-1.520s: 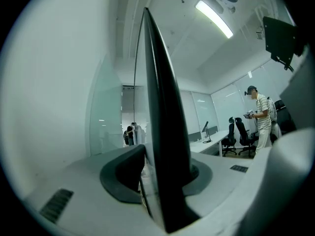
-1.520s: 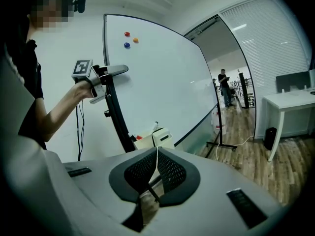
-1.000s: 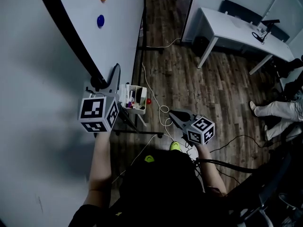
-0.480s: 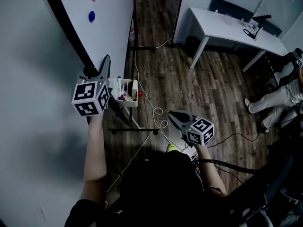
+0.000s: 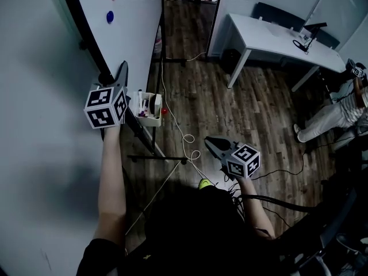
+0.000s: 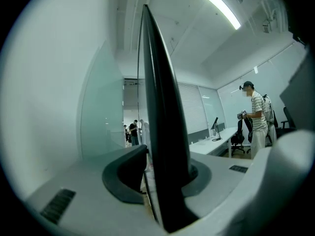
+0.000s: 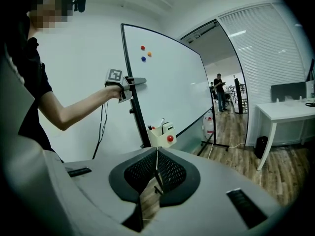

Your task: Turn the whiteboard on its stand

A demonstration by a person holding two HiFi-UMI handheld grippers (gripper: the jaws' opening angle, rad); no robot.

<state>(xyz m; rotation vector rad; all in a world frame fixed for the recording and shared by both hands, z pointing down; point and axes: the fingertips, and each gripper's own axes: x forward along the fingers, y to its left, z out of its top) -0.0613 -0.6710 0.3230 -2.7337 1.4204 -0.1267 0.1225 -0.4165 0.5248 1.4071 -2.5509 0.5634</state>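
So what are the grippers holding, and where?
The left gripper holds the whiteboard by its black side edge, its jaws just closing further. The right gripper is shut and empty.

Head view dim, murky; long white ceiling strip light (image 6: 220, 7) glares overhead; gripper views bend, darkening at edges.

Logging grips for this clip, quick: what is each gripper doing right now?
Left gripper: closed on the whiteboard's black edge, jaws just tightened further.
Right gripper: closed, empty.
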